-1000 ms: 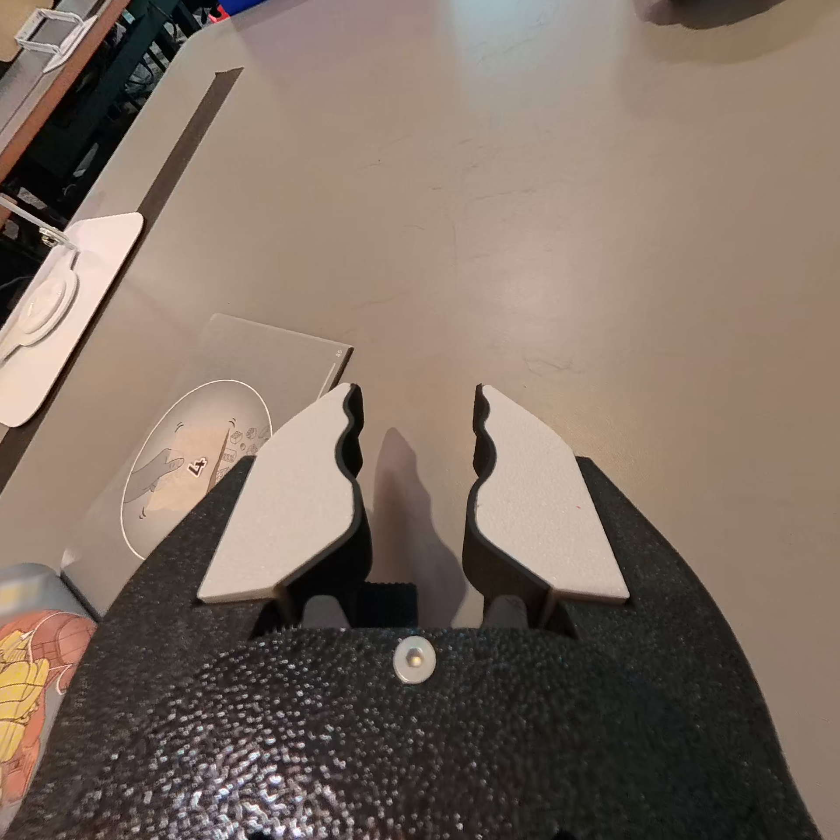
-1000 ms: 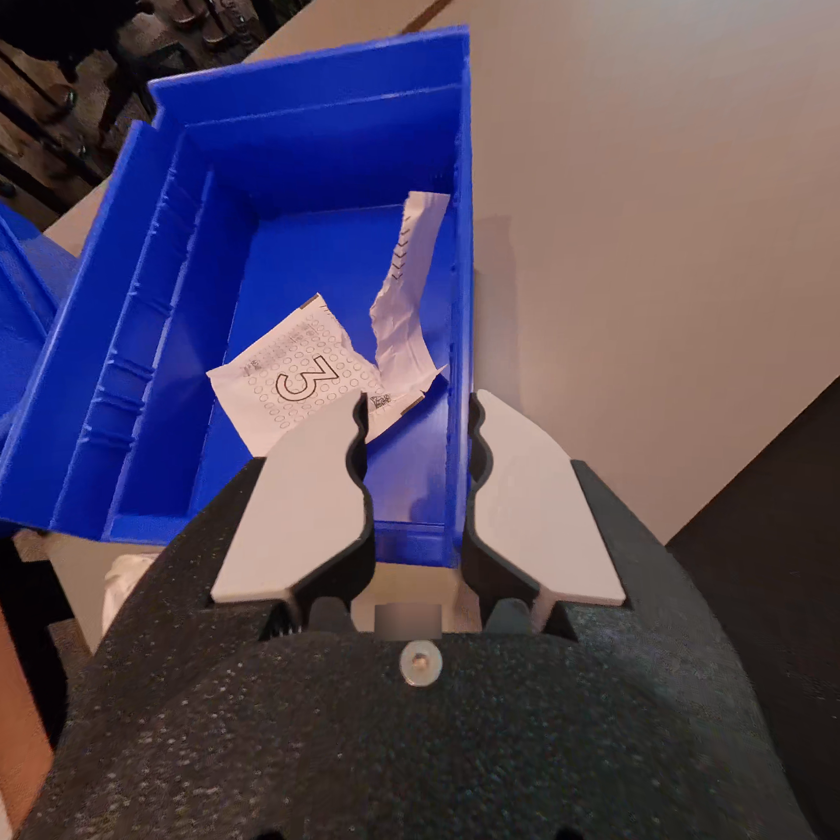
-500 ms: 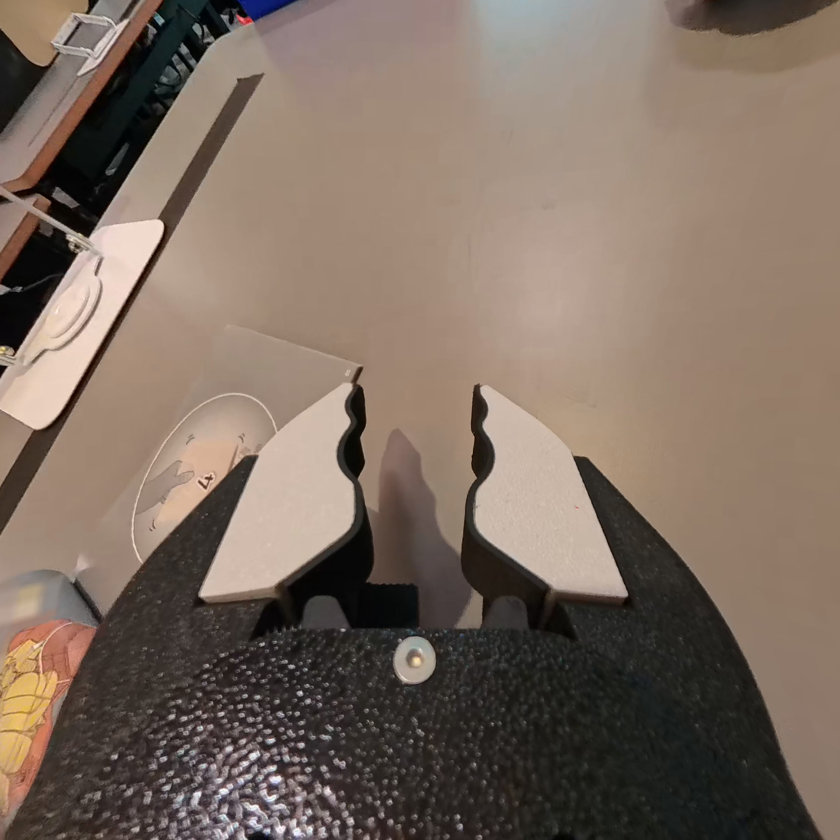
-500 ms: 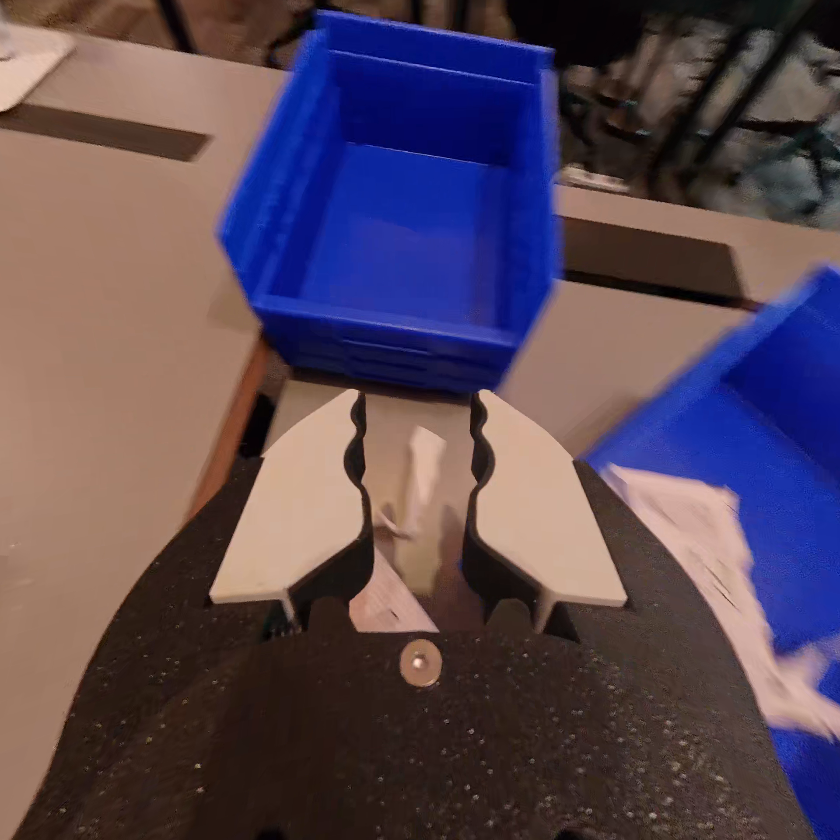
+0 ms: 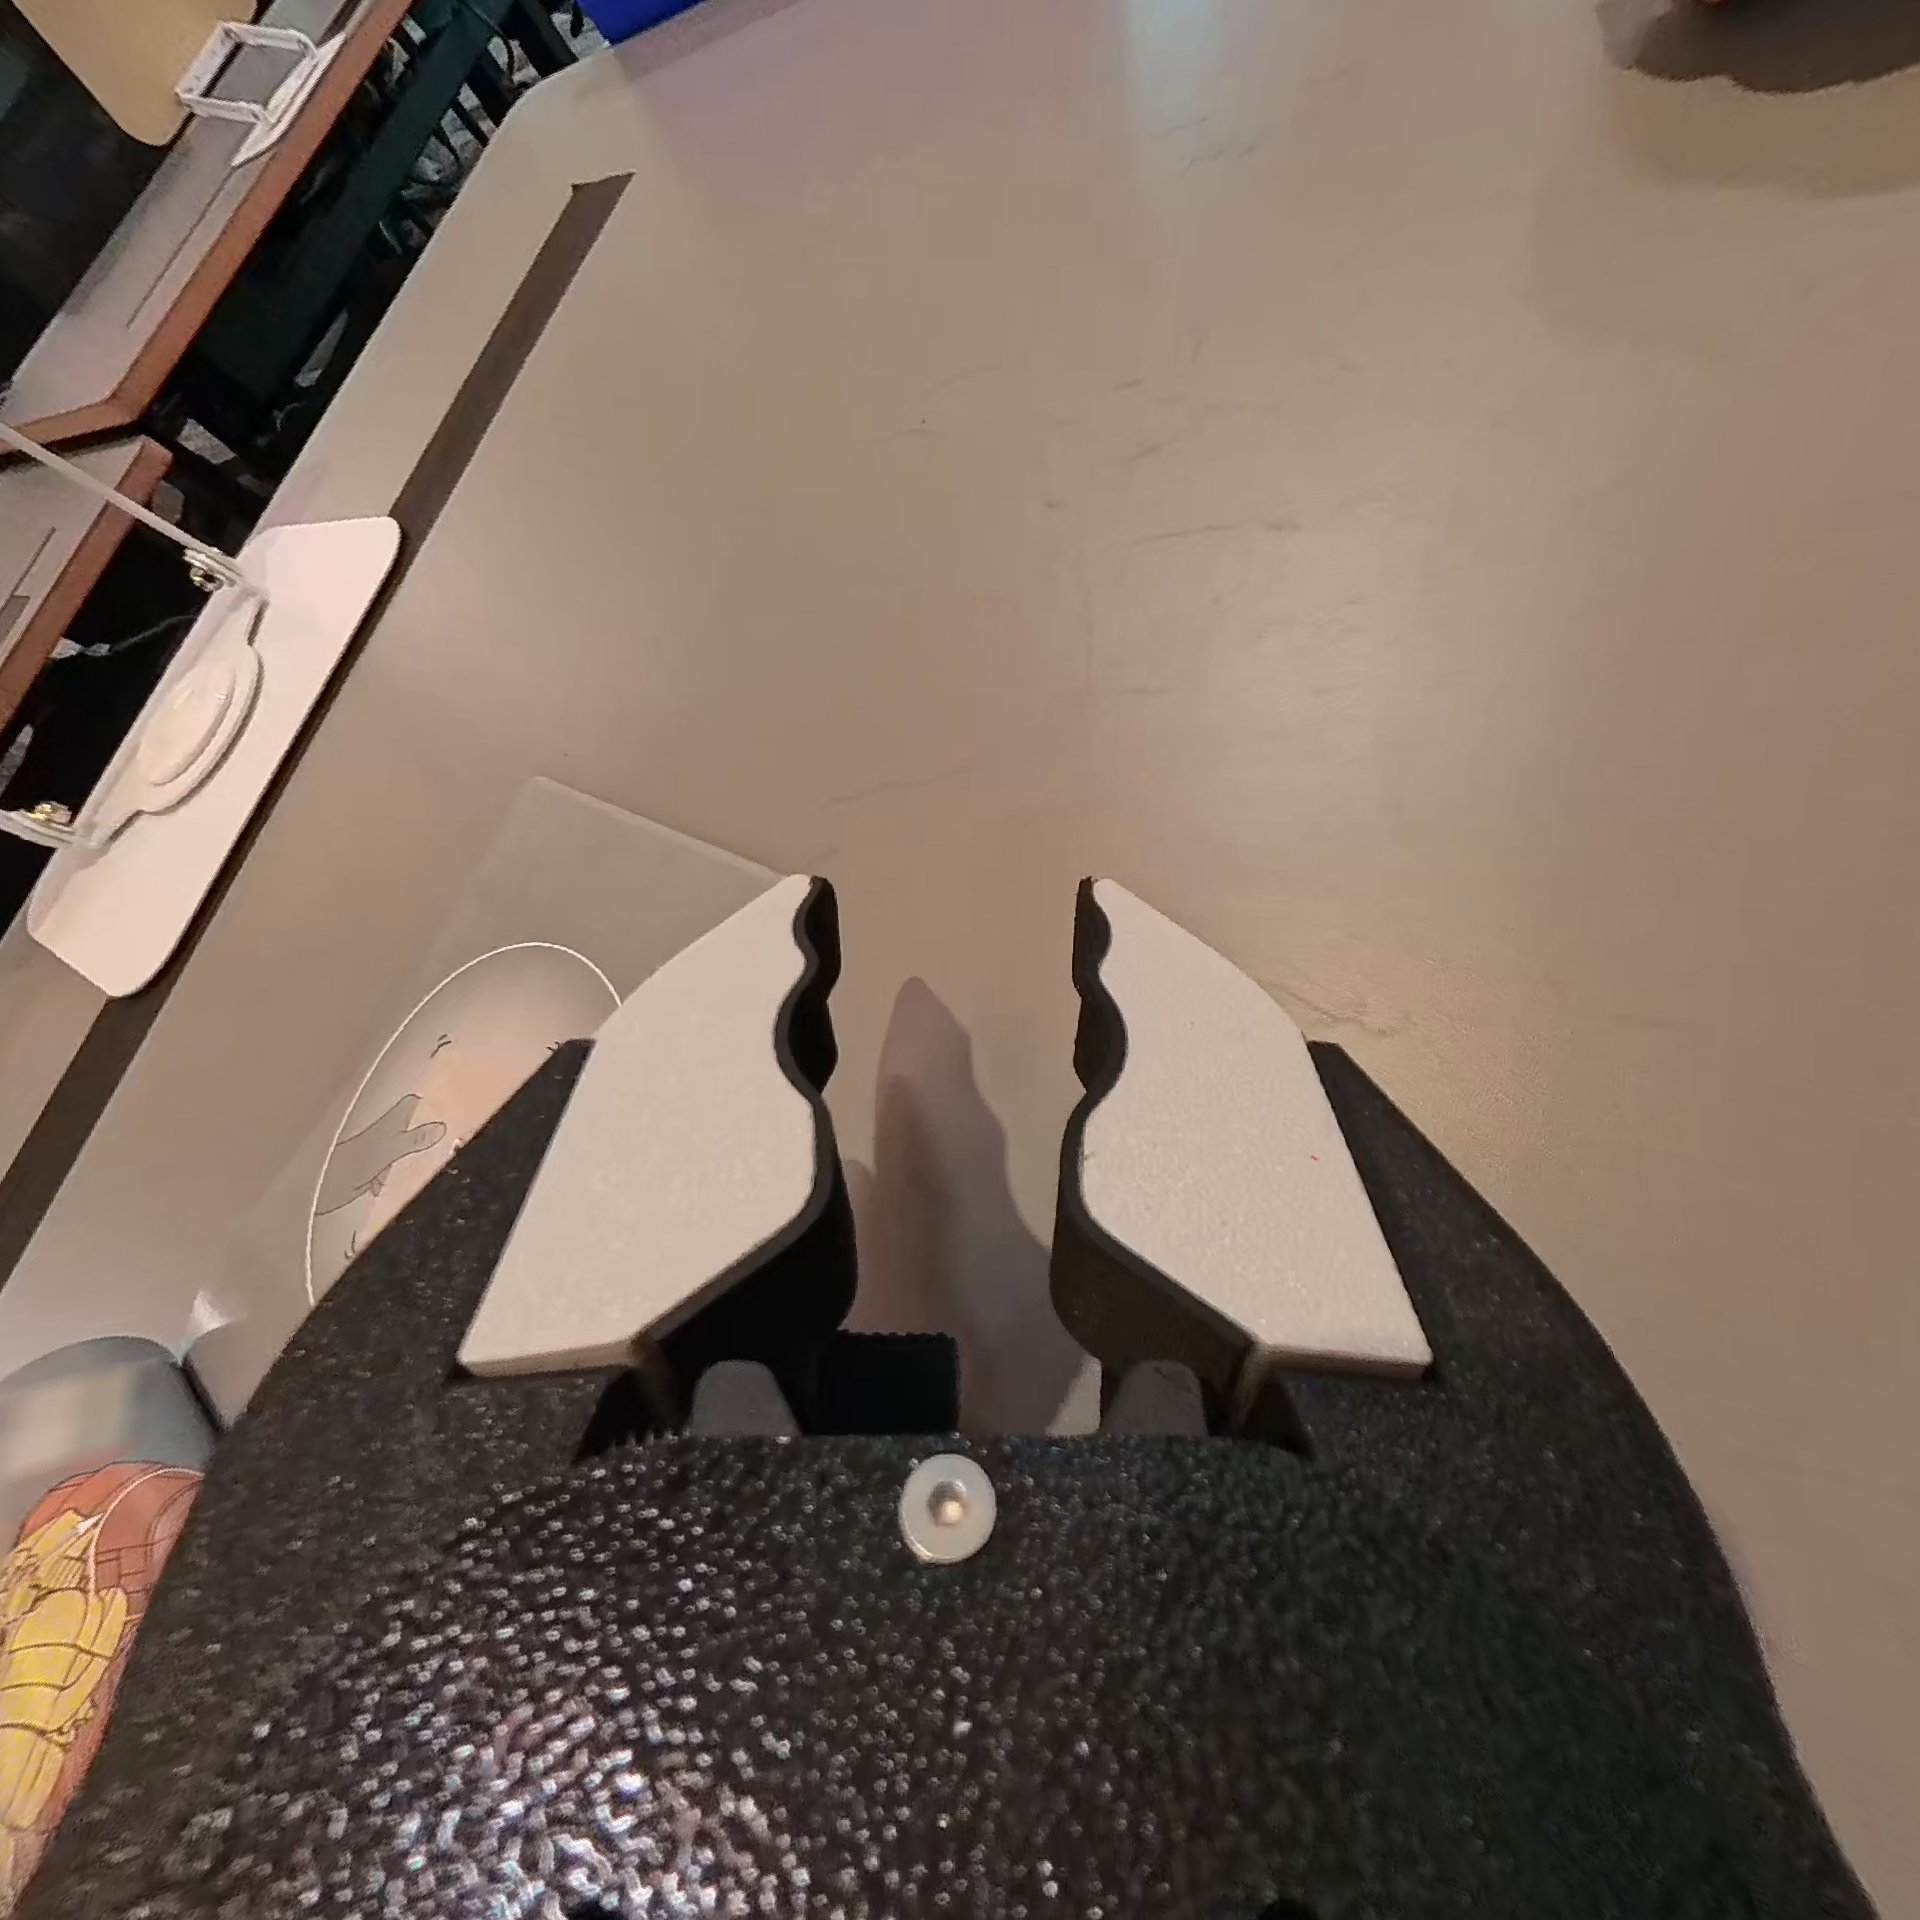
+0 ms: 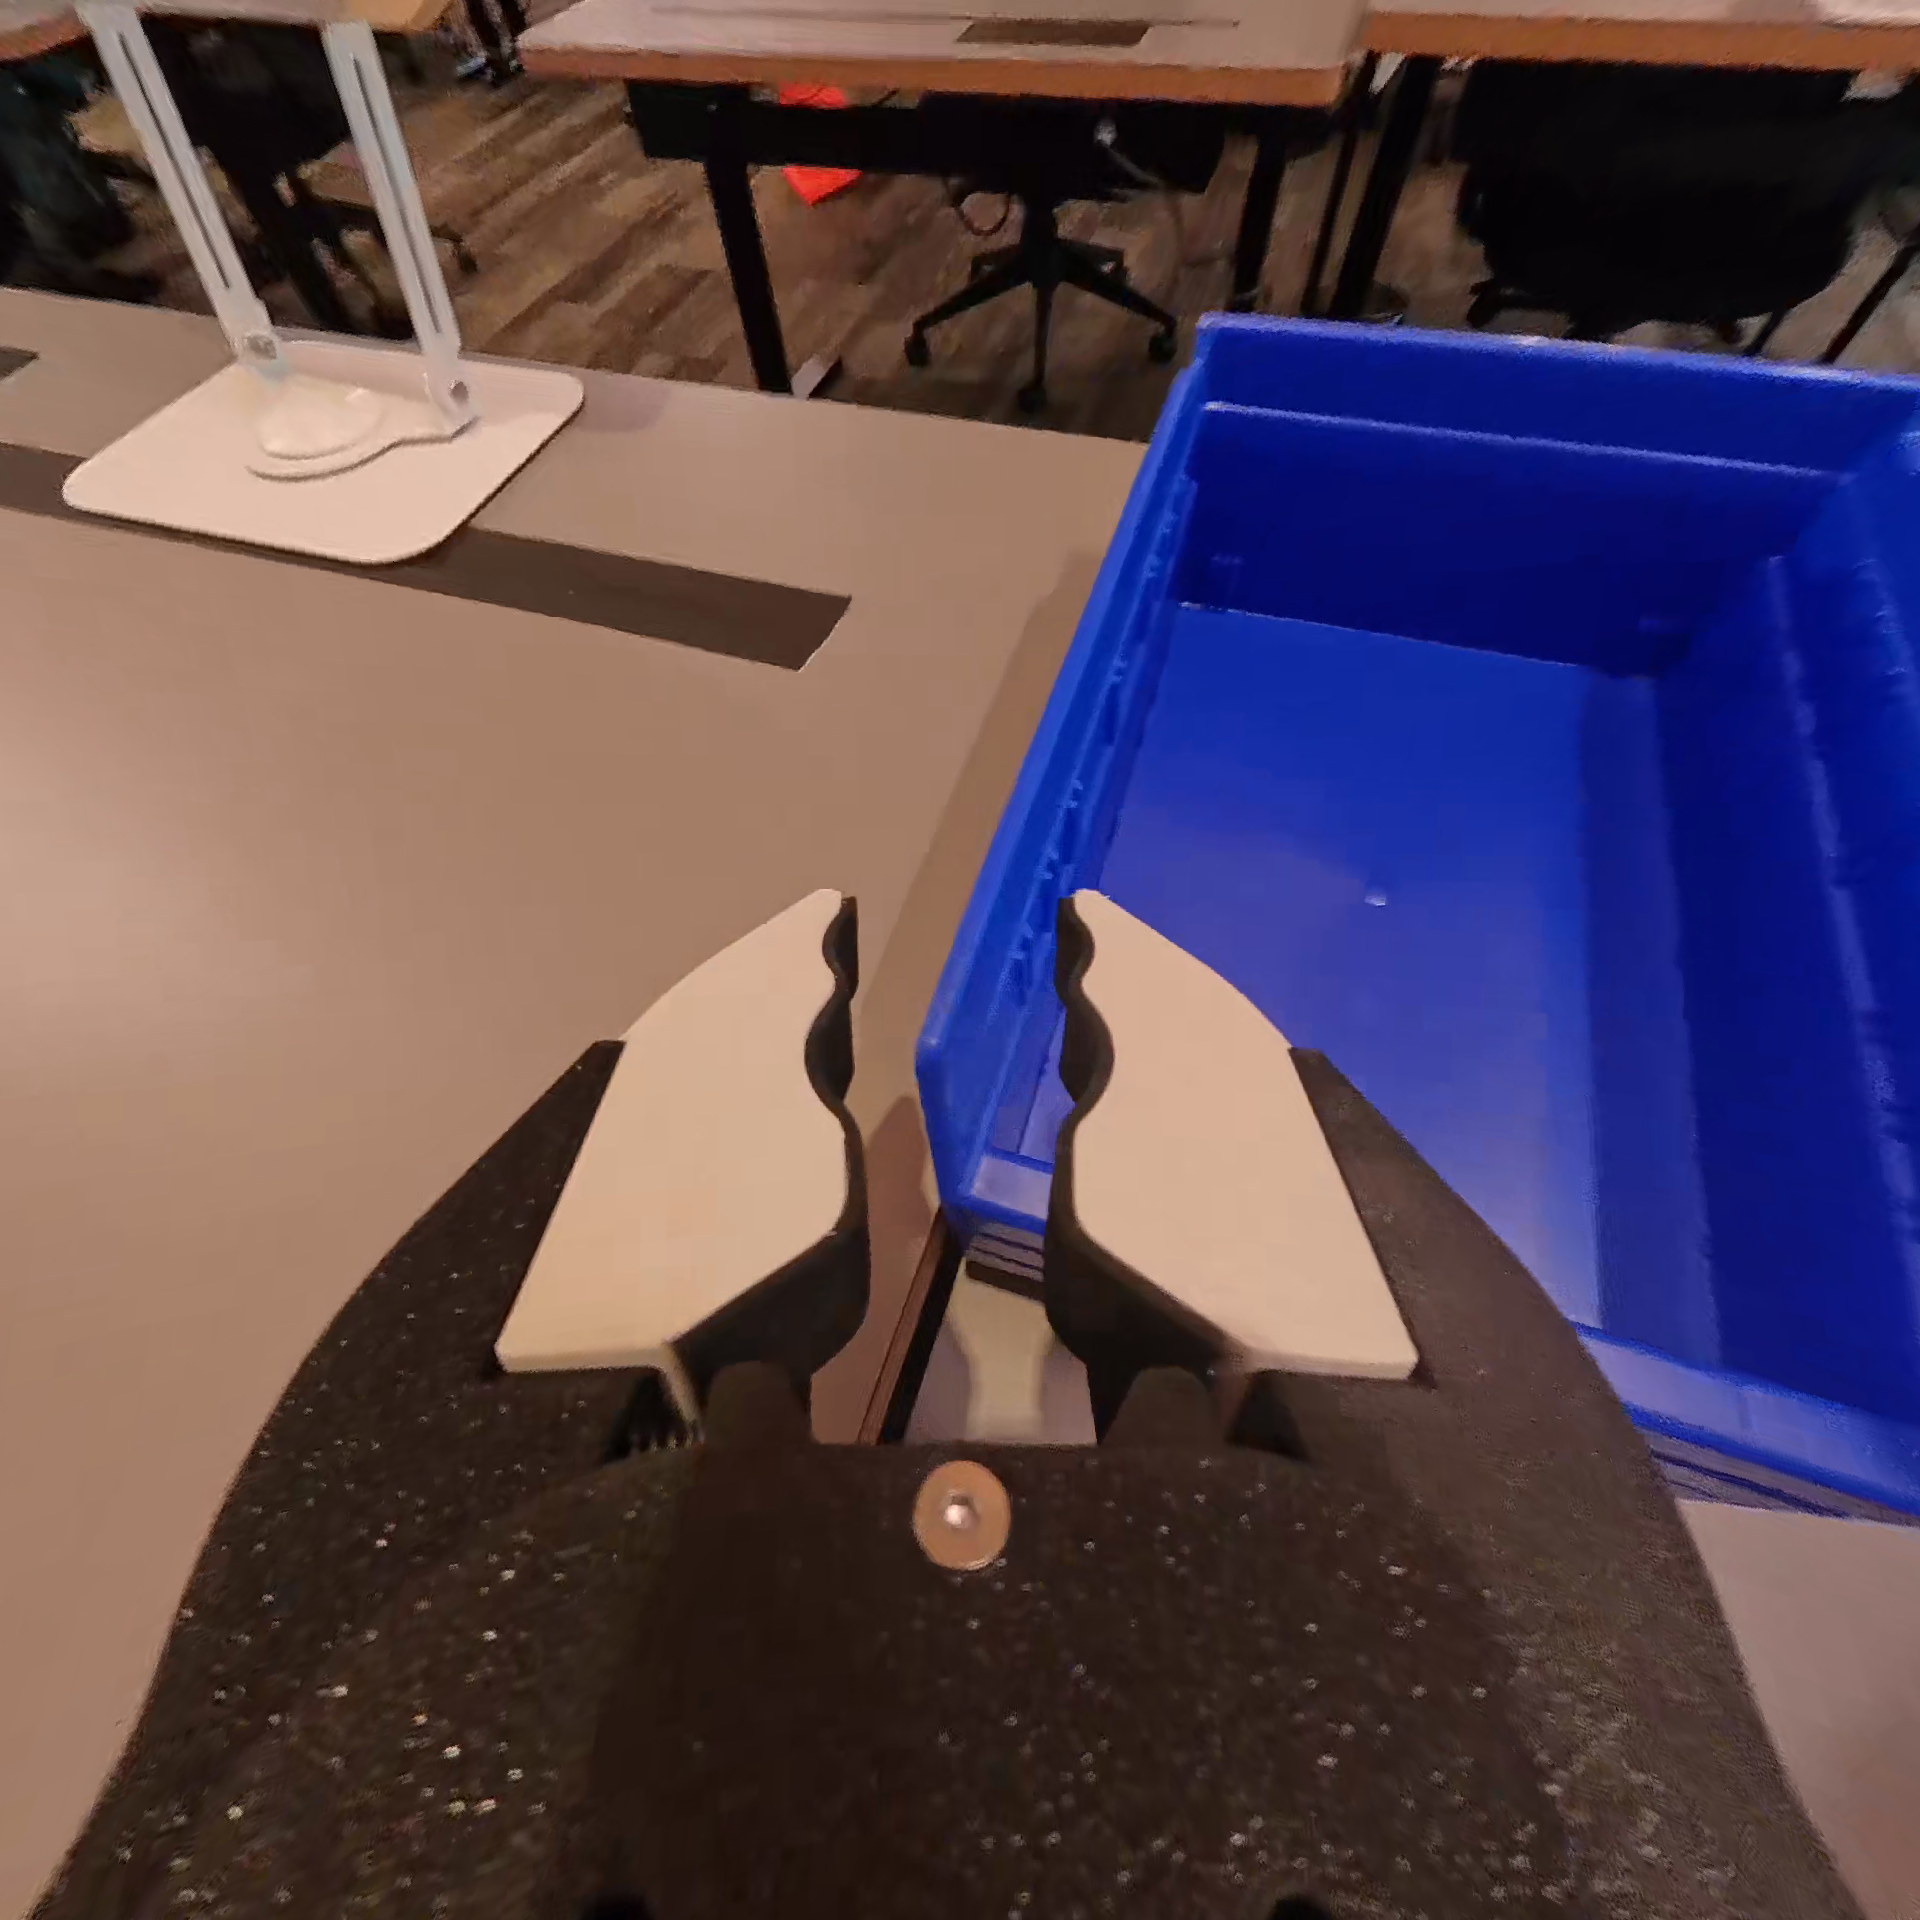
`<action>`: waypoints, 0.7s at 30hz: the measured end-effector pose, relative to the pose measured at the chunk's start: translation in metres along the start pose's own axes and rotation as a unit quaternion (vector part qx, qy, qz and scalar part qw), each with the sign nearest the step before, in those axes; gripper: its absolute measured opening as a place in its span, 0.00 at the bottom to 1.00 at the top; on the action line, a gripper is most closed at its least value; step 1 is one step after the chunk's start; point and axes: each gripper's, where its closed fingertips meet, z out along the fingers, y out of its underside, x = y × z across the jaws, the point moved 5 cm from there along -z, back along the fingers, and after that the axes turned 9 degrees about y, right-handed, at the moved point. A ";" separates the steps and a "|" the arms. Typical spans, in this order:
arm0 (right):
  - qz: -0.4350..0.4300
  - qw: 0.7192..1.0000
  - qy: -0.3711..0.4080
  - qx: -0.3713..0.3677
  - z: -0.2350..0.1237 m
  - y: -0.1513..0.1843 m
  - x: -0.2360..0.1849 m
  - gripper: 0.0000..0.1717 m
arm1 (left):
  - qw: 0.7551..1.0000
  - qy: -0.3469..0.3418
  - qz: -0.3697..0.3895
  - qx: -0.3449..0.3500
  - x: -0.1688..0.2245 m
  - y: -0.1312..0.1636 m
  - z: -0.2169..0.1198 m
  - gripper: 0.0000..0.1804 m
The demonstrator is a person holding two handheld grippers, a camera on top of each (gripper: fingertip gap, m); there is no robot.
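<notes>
Left gripper: spread, bare, above open table; card at 9 o'clock, can at 8. Right gripper: spread, gripping nothing, astride the near left corner of the bin. Bin looks bare inside; stand at 11, wide room leftward.

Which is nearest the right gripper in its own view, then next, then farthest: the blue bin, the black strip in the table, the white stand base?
1. Blue bin: right beside the right gripper.
2. Black strip: ahead, left.
3. White stand base: far left, beyond the strip.
</notes>
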 end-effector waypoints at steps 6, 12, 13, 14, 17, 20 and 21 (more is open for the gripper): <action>0.021 0.999 -0.021 -0.028 0.000 0.024 0.005 0.20 | 1.000 0.019 -0.017 -0.007 -0.002 0.001 0.002 0.23; -0.017 0.998 -0.005 -0.054 0.011 0.030 -0.002 0.07 | 1.000 0.011 0.002 0.000 0.001 0.000 0.000 0.22; -0.031 0.998 0.009 -0.061 0.011 0.029 -0.002 0.06 | 1.000 0.011 0.003 0.000 0.001 0.000 0.000 0.22; -0.046 0.996 0.026 -0.067 0.010 0.028 -0.003 0.05 | 1.000 0.011 0.004 0.001 0.001 0.000 0.000 0.22; -0.073 0.992 0.071 -0.076 0.009 0.023 -0.005 0.04 | 1.000 0.012 0.005 -0.001 0.001 0.000 0.001 0.22; -0.057 0.993 0.080 -0.060 0.007 0.015 -0.002 0.04 | 1.000 0.017 0.014 0.001 0.002 -0.003 0.004 0.22; -0.051 0.994 0.080 -0.054 0.006 0.012 0.000 0.03 | 1.000 0.022 0.022 0.001 0.003 -0.006 0.007 0.22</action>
